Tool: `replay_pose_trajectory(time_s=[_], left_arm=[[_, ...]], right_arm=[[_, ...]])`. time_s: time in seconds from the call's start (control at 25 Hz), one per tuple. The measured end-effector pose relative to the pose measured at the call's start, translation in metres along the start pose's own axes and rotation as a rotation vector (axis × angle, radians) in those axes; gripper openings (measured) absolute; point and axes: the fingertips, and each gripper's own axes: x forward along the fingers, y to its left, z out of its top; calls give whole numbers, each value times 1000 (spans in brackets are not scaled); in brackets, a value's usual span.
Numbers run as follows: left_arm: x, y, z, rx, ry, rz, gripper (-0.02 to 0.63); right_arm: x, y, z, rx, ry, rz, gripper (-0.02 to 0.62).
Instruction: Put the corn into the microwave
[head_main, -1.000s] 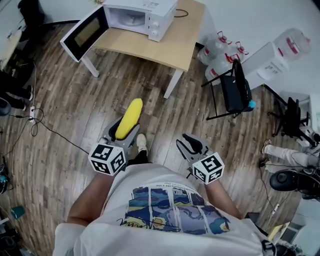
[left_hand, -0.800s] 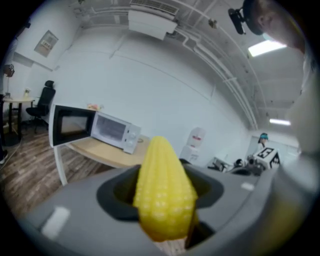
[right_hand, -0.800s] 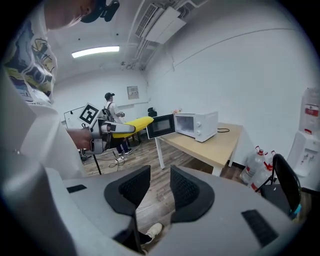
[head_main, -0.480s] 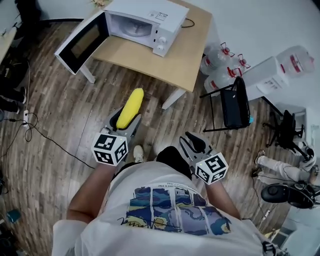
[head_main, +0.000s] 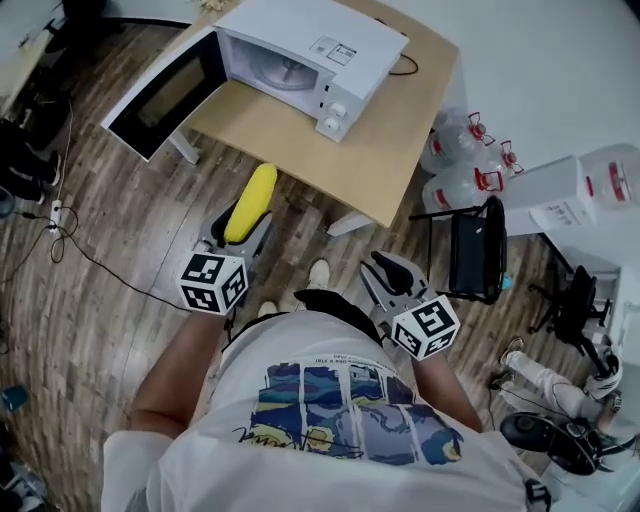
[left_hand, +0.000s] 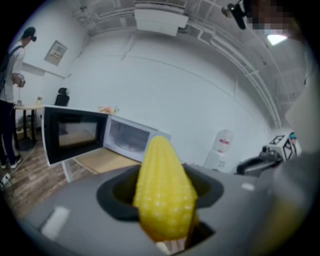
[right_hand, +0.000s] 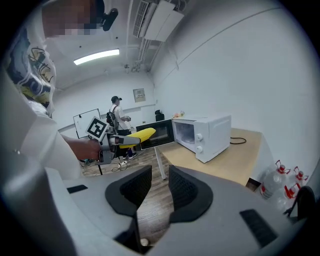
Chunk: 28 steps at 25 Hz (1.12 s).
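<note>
Looked like an office or lab workroom. Showed a plank floor (head_main: 120, 300) with trailing cables (head_main: 58, 214), a microwave (head_main: 310, 50) on a plain work table (head_main: 400, 150), big water jugs (head_main: 462, 188) against white walls, a whiteboard (right_hand: 82, 122), strip lighting (right_hand: 97, 56) and a ceiling air unit (right_hand: 160, 17).

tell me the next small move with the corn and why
Probably bring the left tool forward and up toward the microwave cavity. It grips the corn, which appears just short of the table, and the microwave door already stands open, so nothing else seems to need doing first.
</note>
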Motion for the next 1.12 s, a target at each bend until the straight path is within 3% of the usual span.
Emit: replay_pose_trajectory(time_s=[0.28,0.52,0.72,1.12], left_arm=[[74,35,32,4,-3,158,255],[130,69,47,-3,8,232,255],[176,103,56,2,42,219,255],[269,193,75,44,117,153,255]], right_arm=[[25,-83,36,-49,20,80,97],[40,-137,46,-32,38,102,92],[60,-157,61,-6,41,68,89],[117,-176,111,39,23,-88,89]])
